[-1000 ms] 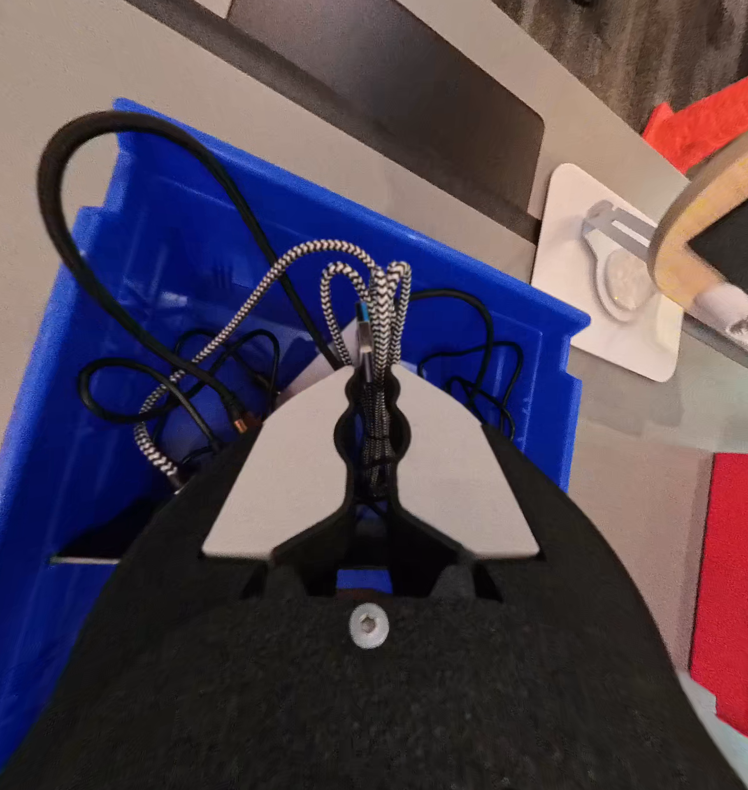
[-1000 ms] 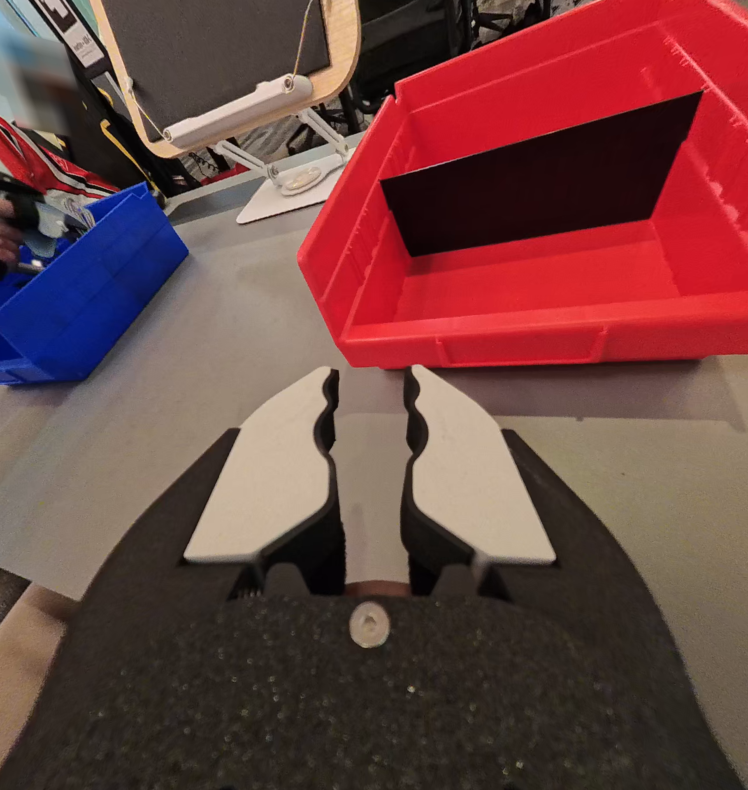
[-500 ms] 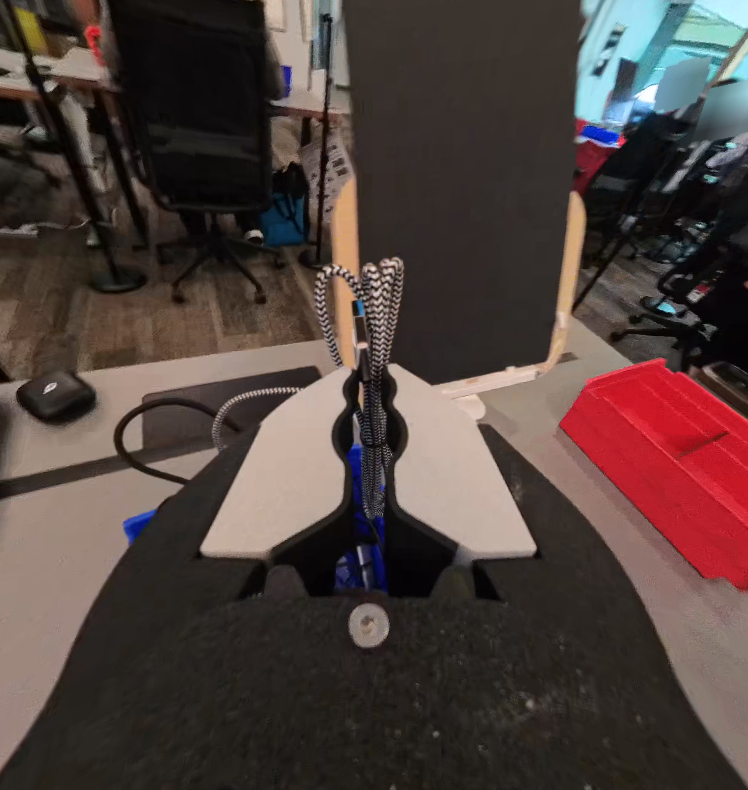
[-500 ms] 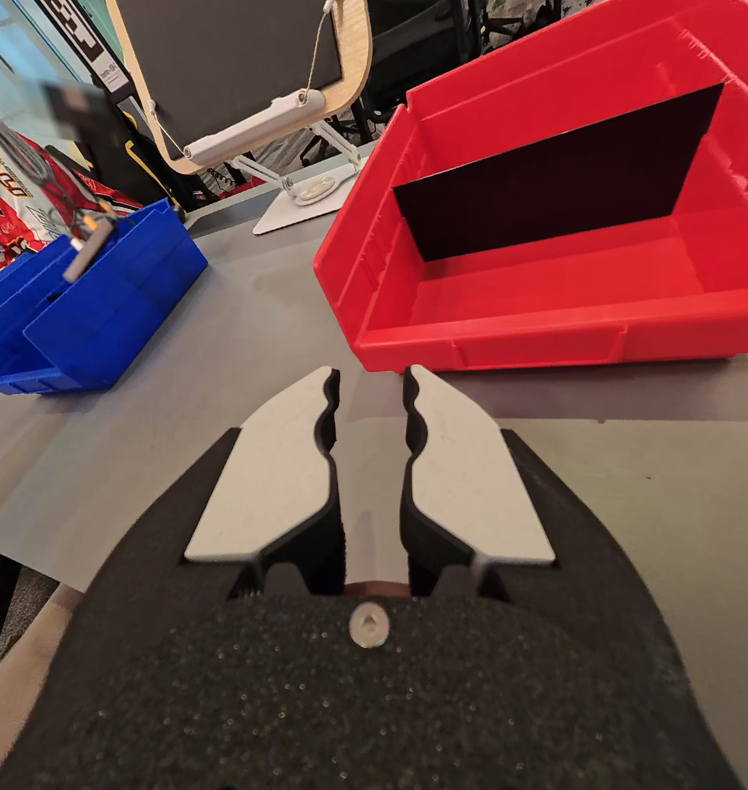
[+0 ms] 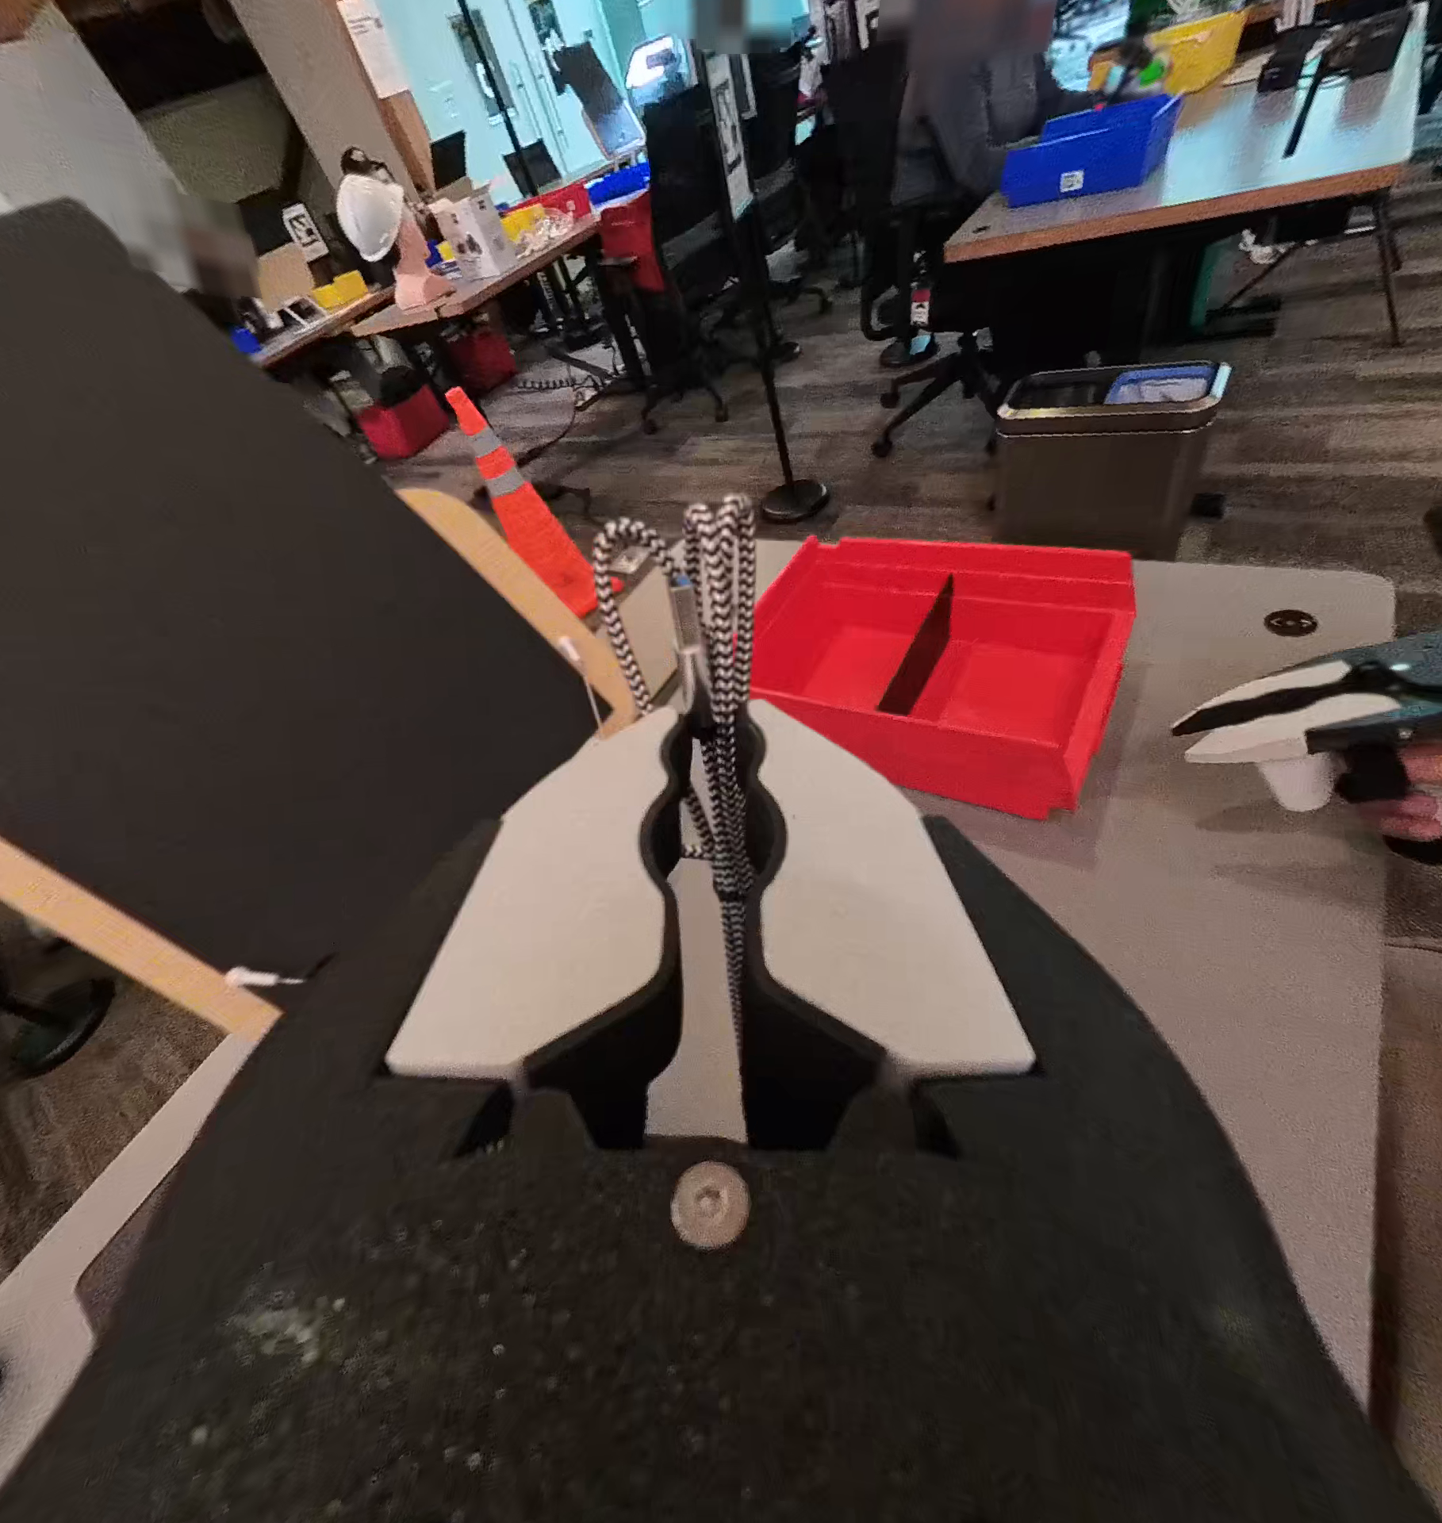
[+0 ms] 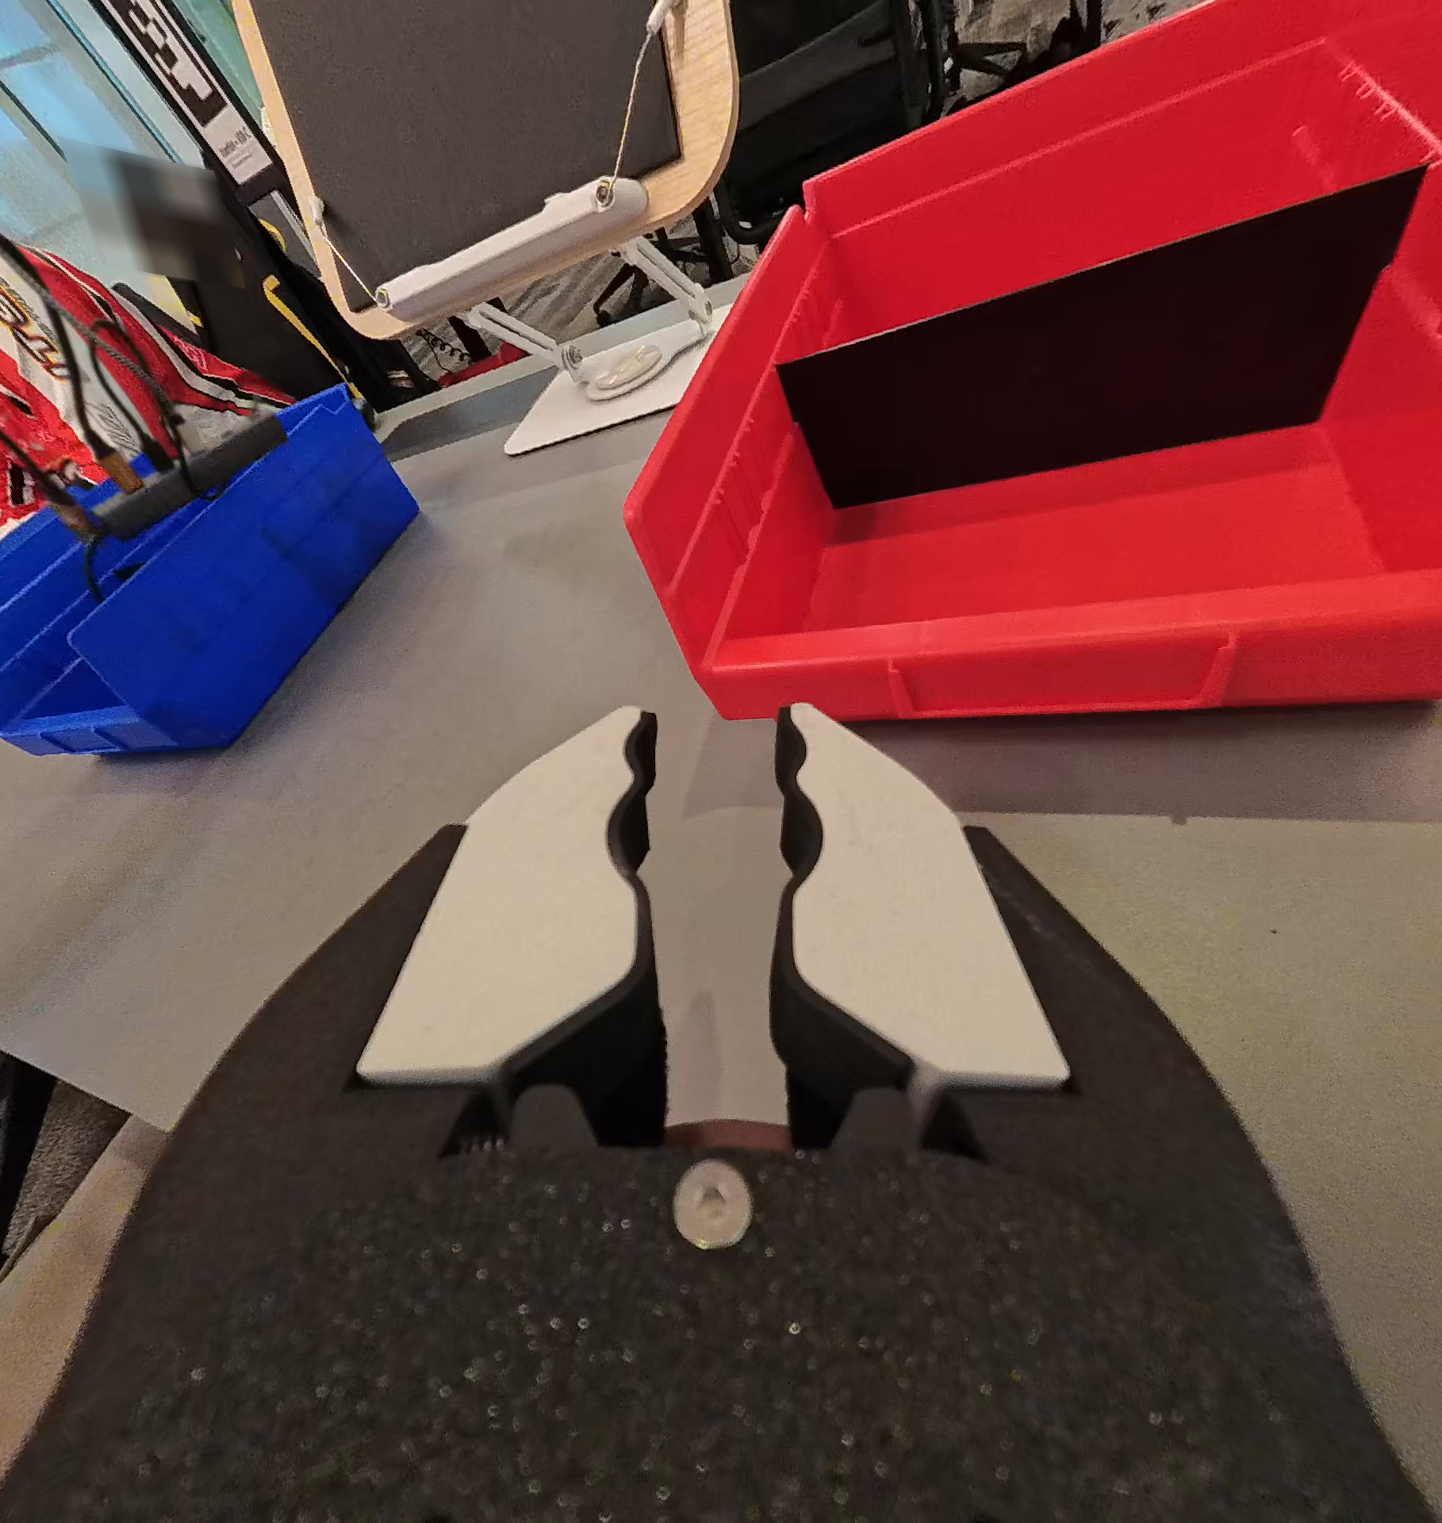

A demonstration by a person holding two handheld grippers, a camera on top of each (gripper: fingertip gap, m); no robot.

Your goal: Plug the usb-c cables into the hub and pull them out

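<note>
Gripping braided cable (image 5: 722,626), table (image 6: 372,824) open.

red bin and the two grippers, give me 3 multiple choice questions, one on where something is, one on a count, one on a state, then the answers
1. Where does the black divider stand?
A. inside the red bin
B. inside the blue bin
C. flat on the table

2. How many compartments does the divider make in the red bin?
A. one
B. two
C. four

3. What state is the left gripper in?
A. open and empty
B. shut on the braided cable
C. shut on the divider

Answers:
1. A, the dark panel spans the red bin from wall to wall.
2. B, one panel splits the floor into two parts, seen in both views.
3. B, the black-and-white braided cable runs up between the closed fingers, while the right gripper is open with bare table in its gap.
</note>
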